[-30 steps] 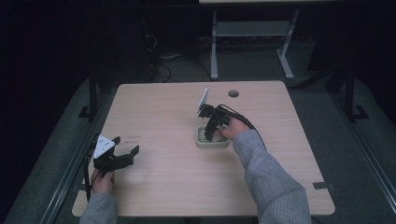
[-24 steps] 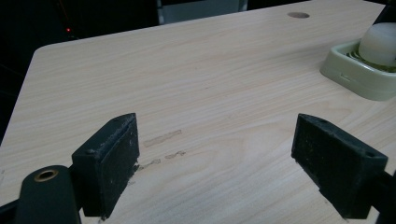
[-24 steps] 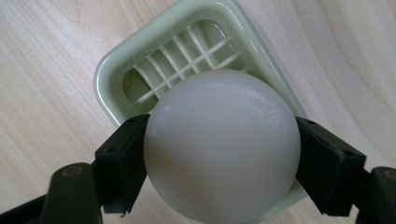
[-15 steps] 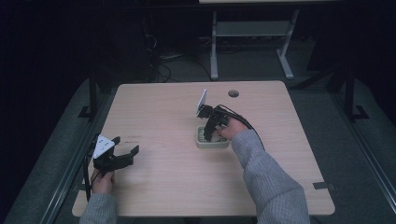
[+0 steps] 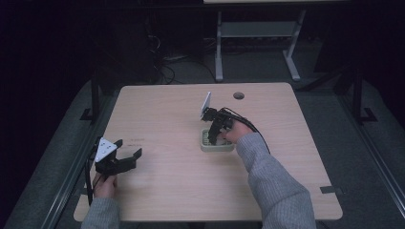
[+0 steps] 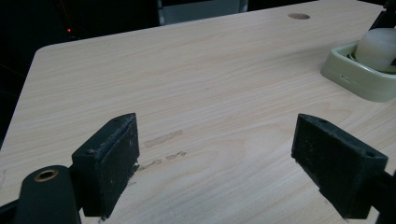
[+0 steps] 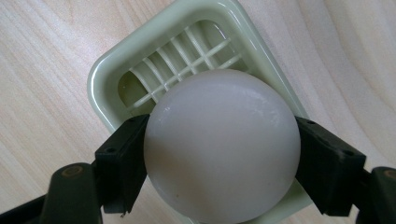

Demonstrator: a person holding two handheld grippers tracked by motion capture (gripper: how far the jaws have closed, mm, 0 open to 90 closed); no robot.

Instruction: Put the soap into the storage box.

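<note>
Jaws of right gripper [image 7: 219,163] clamp white soap [image 7: 222,144] over green dish [image 7: 112,70] mid-table. Left gripper [image 6: 215,163] wide open, empty, well apart. Risk: smooth round soap squirting out; light dish tipping if nudged.

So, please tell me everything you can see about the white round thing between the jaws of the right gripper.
The white round thing looks like a smooth, matte, slightly translucent bar of soap, rounded like a dome, with no marks. The right gripper holds it: one black jaw presses each side. It sits over the pale green dish, whose slotted grid shows behind it; whether it rests on the grid cannot be told. The left gripper view shows it rising above the dish rim, near the table's middle.
</note>
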